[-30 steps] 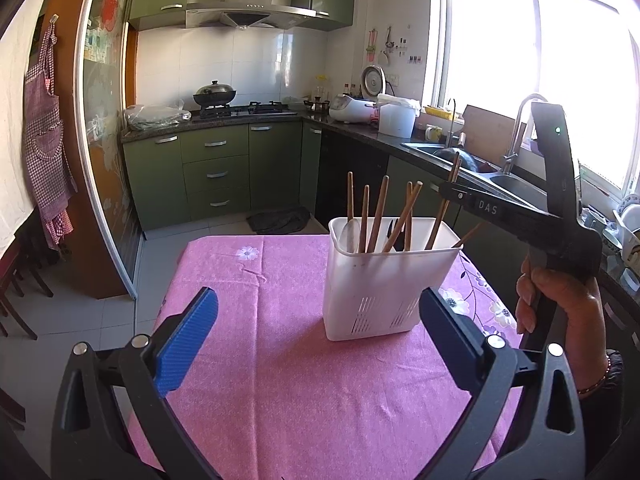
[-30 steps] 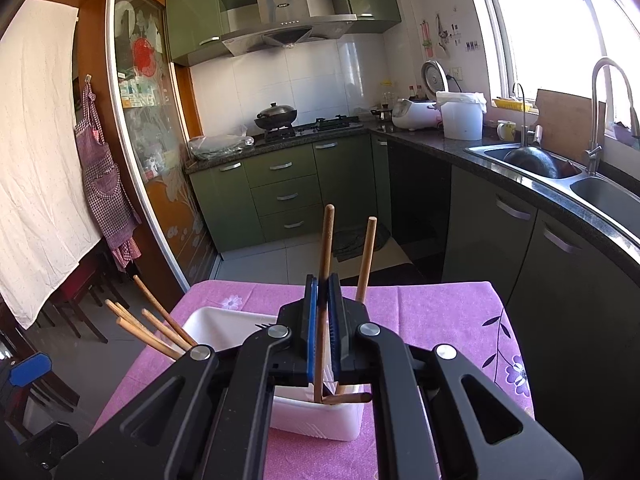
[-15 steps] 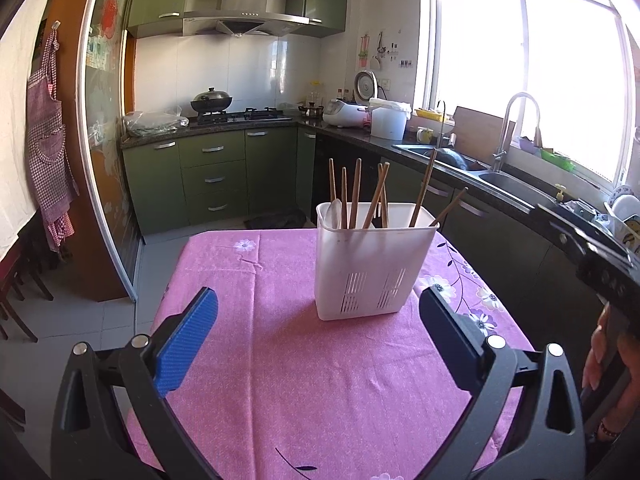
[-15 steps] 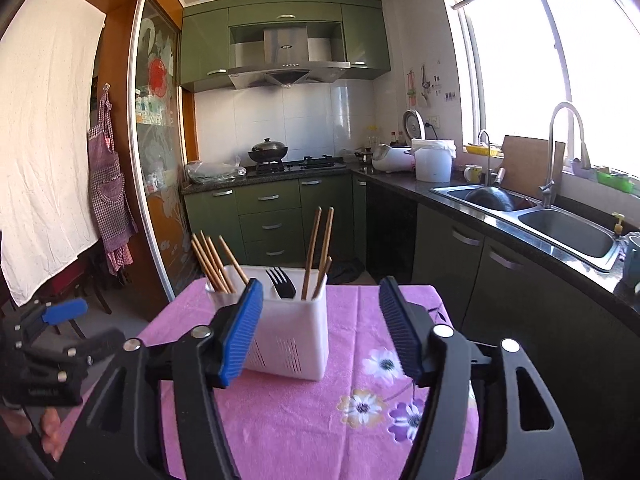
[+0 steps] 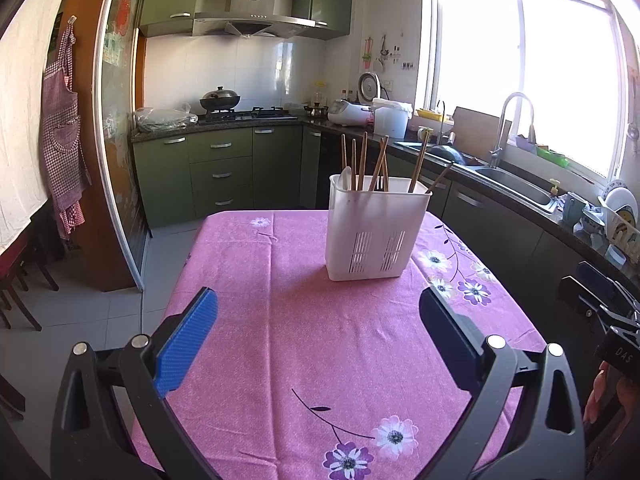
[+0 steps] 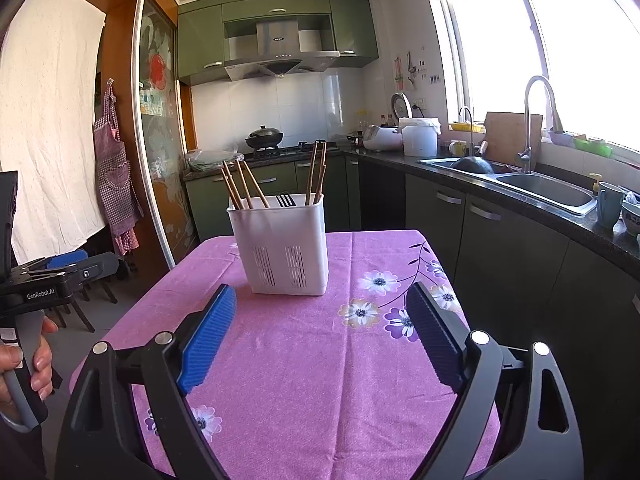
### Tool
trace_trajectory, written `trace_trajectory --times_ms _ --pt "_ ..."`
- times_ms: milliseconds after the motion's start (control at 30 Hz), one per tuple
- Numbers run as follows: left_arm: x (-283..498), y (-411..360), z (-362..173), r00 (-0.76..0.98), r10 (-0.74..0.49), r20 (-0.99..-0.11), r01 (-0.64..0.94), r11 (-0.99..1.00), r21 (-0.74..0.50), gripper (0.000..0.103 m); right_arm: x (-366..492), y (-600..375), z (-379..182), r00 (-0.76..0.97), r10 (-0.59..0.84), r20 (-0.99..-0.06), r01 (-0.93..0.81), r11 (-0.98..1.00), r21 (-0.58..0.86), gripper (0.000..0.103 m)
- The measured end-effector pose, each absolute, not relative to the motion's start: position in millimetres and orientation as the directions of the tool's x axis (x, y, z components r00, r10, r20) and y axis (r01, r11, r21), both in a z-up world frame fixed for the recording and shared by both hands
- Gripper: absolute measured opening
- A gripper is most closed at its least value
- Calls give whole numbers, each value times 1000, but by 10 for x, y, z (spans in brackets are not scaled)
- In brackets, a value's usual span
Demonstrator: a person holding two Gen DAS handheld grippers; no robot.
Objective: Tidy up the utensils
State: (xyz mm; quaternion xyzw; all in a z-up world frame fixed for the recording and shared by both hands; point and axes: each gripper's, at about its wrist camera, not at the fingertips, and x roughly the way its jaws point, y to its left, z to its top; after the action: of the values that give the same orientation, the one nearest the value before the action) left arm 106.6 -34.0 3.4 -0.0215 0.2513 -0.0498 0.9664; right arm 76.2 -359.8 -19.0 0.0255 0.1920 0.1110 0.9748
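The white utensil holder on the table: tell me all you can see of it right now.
The utensil holder is a white, boxy plastic tub with slotted vents low on its side. It stands upright on the pink flowered tablecloth, near the far end. Wooden chopsticks lean out of it in groups, black fork tines show mid-rim, and a white spoon shows from the other side. Neither gripper touches it.

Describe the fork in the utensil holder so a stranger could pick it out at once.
Start at the table with the pink flowered cloth; a white slotted utensil holder stands on it. Between its two bunches of wooden chopsticks, just above the rim, poke the tines of a fork. It is the only dark, pronged thing there; everything beside it is a plain brown stick.
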Motion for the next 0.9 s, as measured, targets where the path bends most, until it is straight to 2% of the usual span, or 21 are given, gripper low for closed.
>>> trace_trajectory --times_ms 633,900 --pt "693 -330 85 891 -100 -444 90 995 -43 96 558 -3509 -14 911 217 -351 -211 976 55 90" --pt "689 -274 98 889 -111 -443 87 993 -74 96 564 -3486 -9 908 221 -354 -218 975 51 90"
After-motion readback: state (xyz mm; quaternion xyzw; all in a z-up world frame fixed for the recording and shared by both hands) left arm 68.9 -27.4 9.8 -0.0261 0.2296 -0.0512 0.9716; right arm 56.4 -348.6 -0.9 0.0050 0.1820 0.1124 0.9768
